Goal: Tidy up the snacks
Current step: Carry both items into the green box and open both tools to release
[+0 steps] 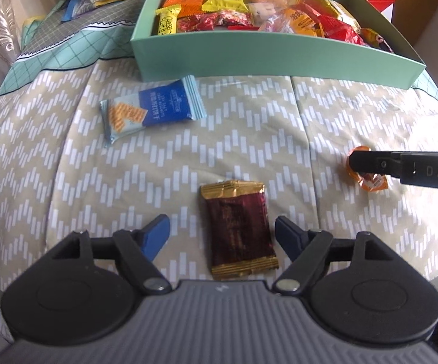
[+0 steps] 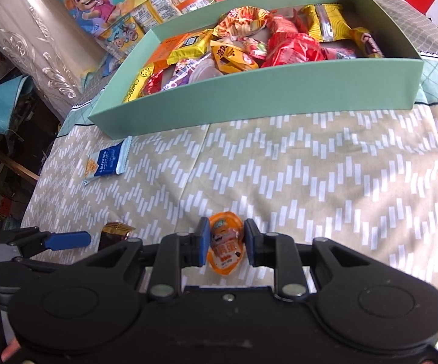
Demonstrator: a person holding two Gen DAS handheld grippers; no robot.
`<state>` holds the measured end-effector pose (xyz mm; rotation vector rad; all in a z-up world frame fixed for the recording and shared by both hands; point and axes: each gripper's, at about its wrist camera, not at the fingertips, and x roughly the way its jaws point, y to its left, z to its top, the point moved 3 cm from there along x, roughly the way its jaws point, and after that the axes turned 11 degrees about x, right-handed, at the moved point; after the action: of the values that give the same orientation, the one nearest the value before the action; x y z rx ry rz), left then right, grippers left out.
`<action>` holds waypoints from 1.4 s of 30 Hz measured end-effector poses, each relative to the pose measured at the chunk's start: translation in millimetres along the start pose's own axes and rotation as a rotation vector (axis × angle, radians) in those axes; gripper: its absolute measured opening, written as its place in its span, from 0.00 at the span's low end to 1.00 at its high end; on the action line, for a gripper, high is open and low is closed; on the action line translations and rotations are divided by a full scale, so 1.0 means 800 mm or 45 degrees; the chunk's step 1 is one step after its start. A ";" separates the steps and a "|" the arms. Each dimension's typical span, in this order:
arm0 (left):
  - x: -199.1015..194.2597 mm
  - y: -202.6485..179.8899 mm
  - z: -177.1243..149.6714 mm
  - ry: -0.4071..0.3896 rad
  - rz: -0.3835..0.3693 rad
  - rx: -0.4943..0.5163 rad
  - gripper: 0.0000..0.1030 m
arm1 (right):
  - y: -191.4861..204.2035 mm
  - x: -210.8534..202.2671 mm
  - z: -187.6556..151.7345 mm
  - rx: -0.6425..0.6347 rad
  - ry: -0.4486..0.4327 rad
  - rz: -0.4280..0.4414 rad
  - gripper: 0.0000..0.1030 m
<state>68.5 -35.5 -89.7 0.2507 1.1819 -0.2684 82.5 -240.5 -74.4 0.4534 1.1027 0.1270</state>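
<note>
Right gripper (image 2: 226,244) pinches the orange jelly cup (image 2: 225,250); lift cleanly toward the green box (image 2: 249,91) at twelve o'clock. Left gripper (image 1: 222,236), jaws apart, straddles the maroon packet (image 1: 238,227): close squarely across its width.

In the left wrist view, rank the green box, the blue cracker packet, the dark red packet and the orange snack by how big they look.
1. green box
2. dark red packet and blue cracker packet: about alike; the red one lies nearer the camera, so unsure
3. orange snack, partly hidden by the right gripper
</note>
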 end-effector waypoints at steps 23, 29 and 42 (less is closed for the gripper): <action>-0.046 -0.003 0.084 -0.229 -0.016 0.069 0.36 | -0.004 -0.049 0.042 0.067 -0.134 0.067 0.23; -0.059 0.015 0.140 -0.328 0.001 0.063 0.36 | -0.006 -0.066 0.100 0.088 -0.243 0.057 0.23; -0.002 0.043 0.232 -0.283 -0.048 -0.007 0.36 | -0.057 -0.041 0.215 0.207 -0.336 -0.044 0.23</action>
<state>241.0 -64.4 -19.8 0.1885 0.9681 -0.3177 213.9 -342.2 -2.1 0.5793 0.8635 -0.0529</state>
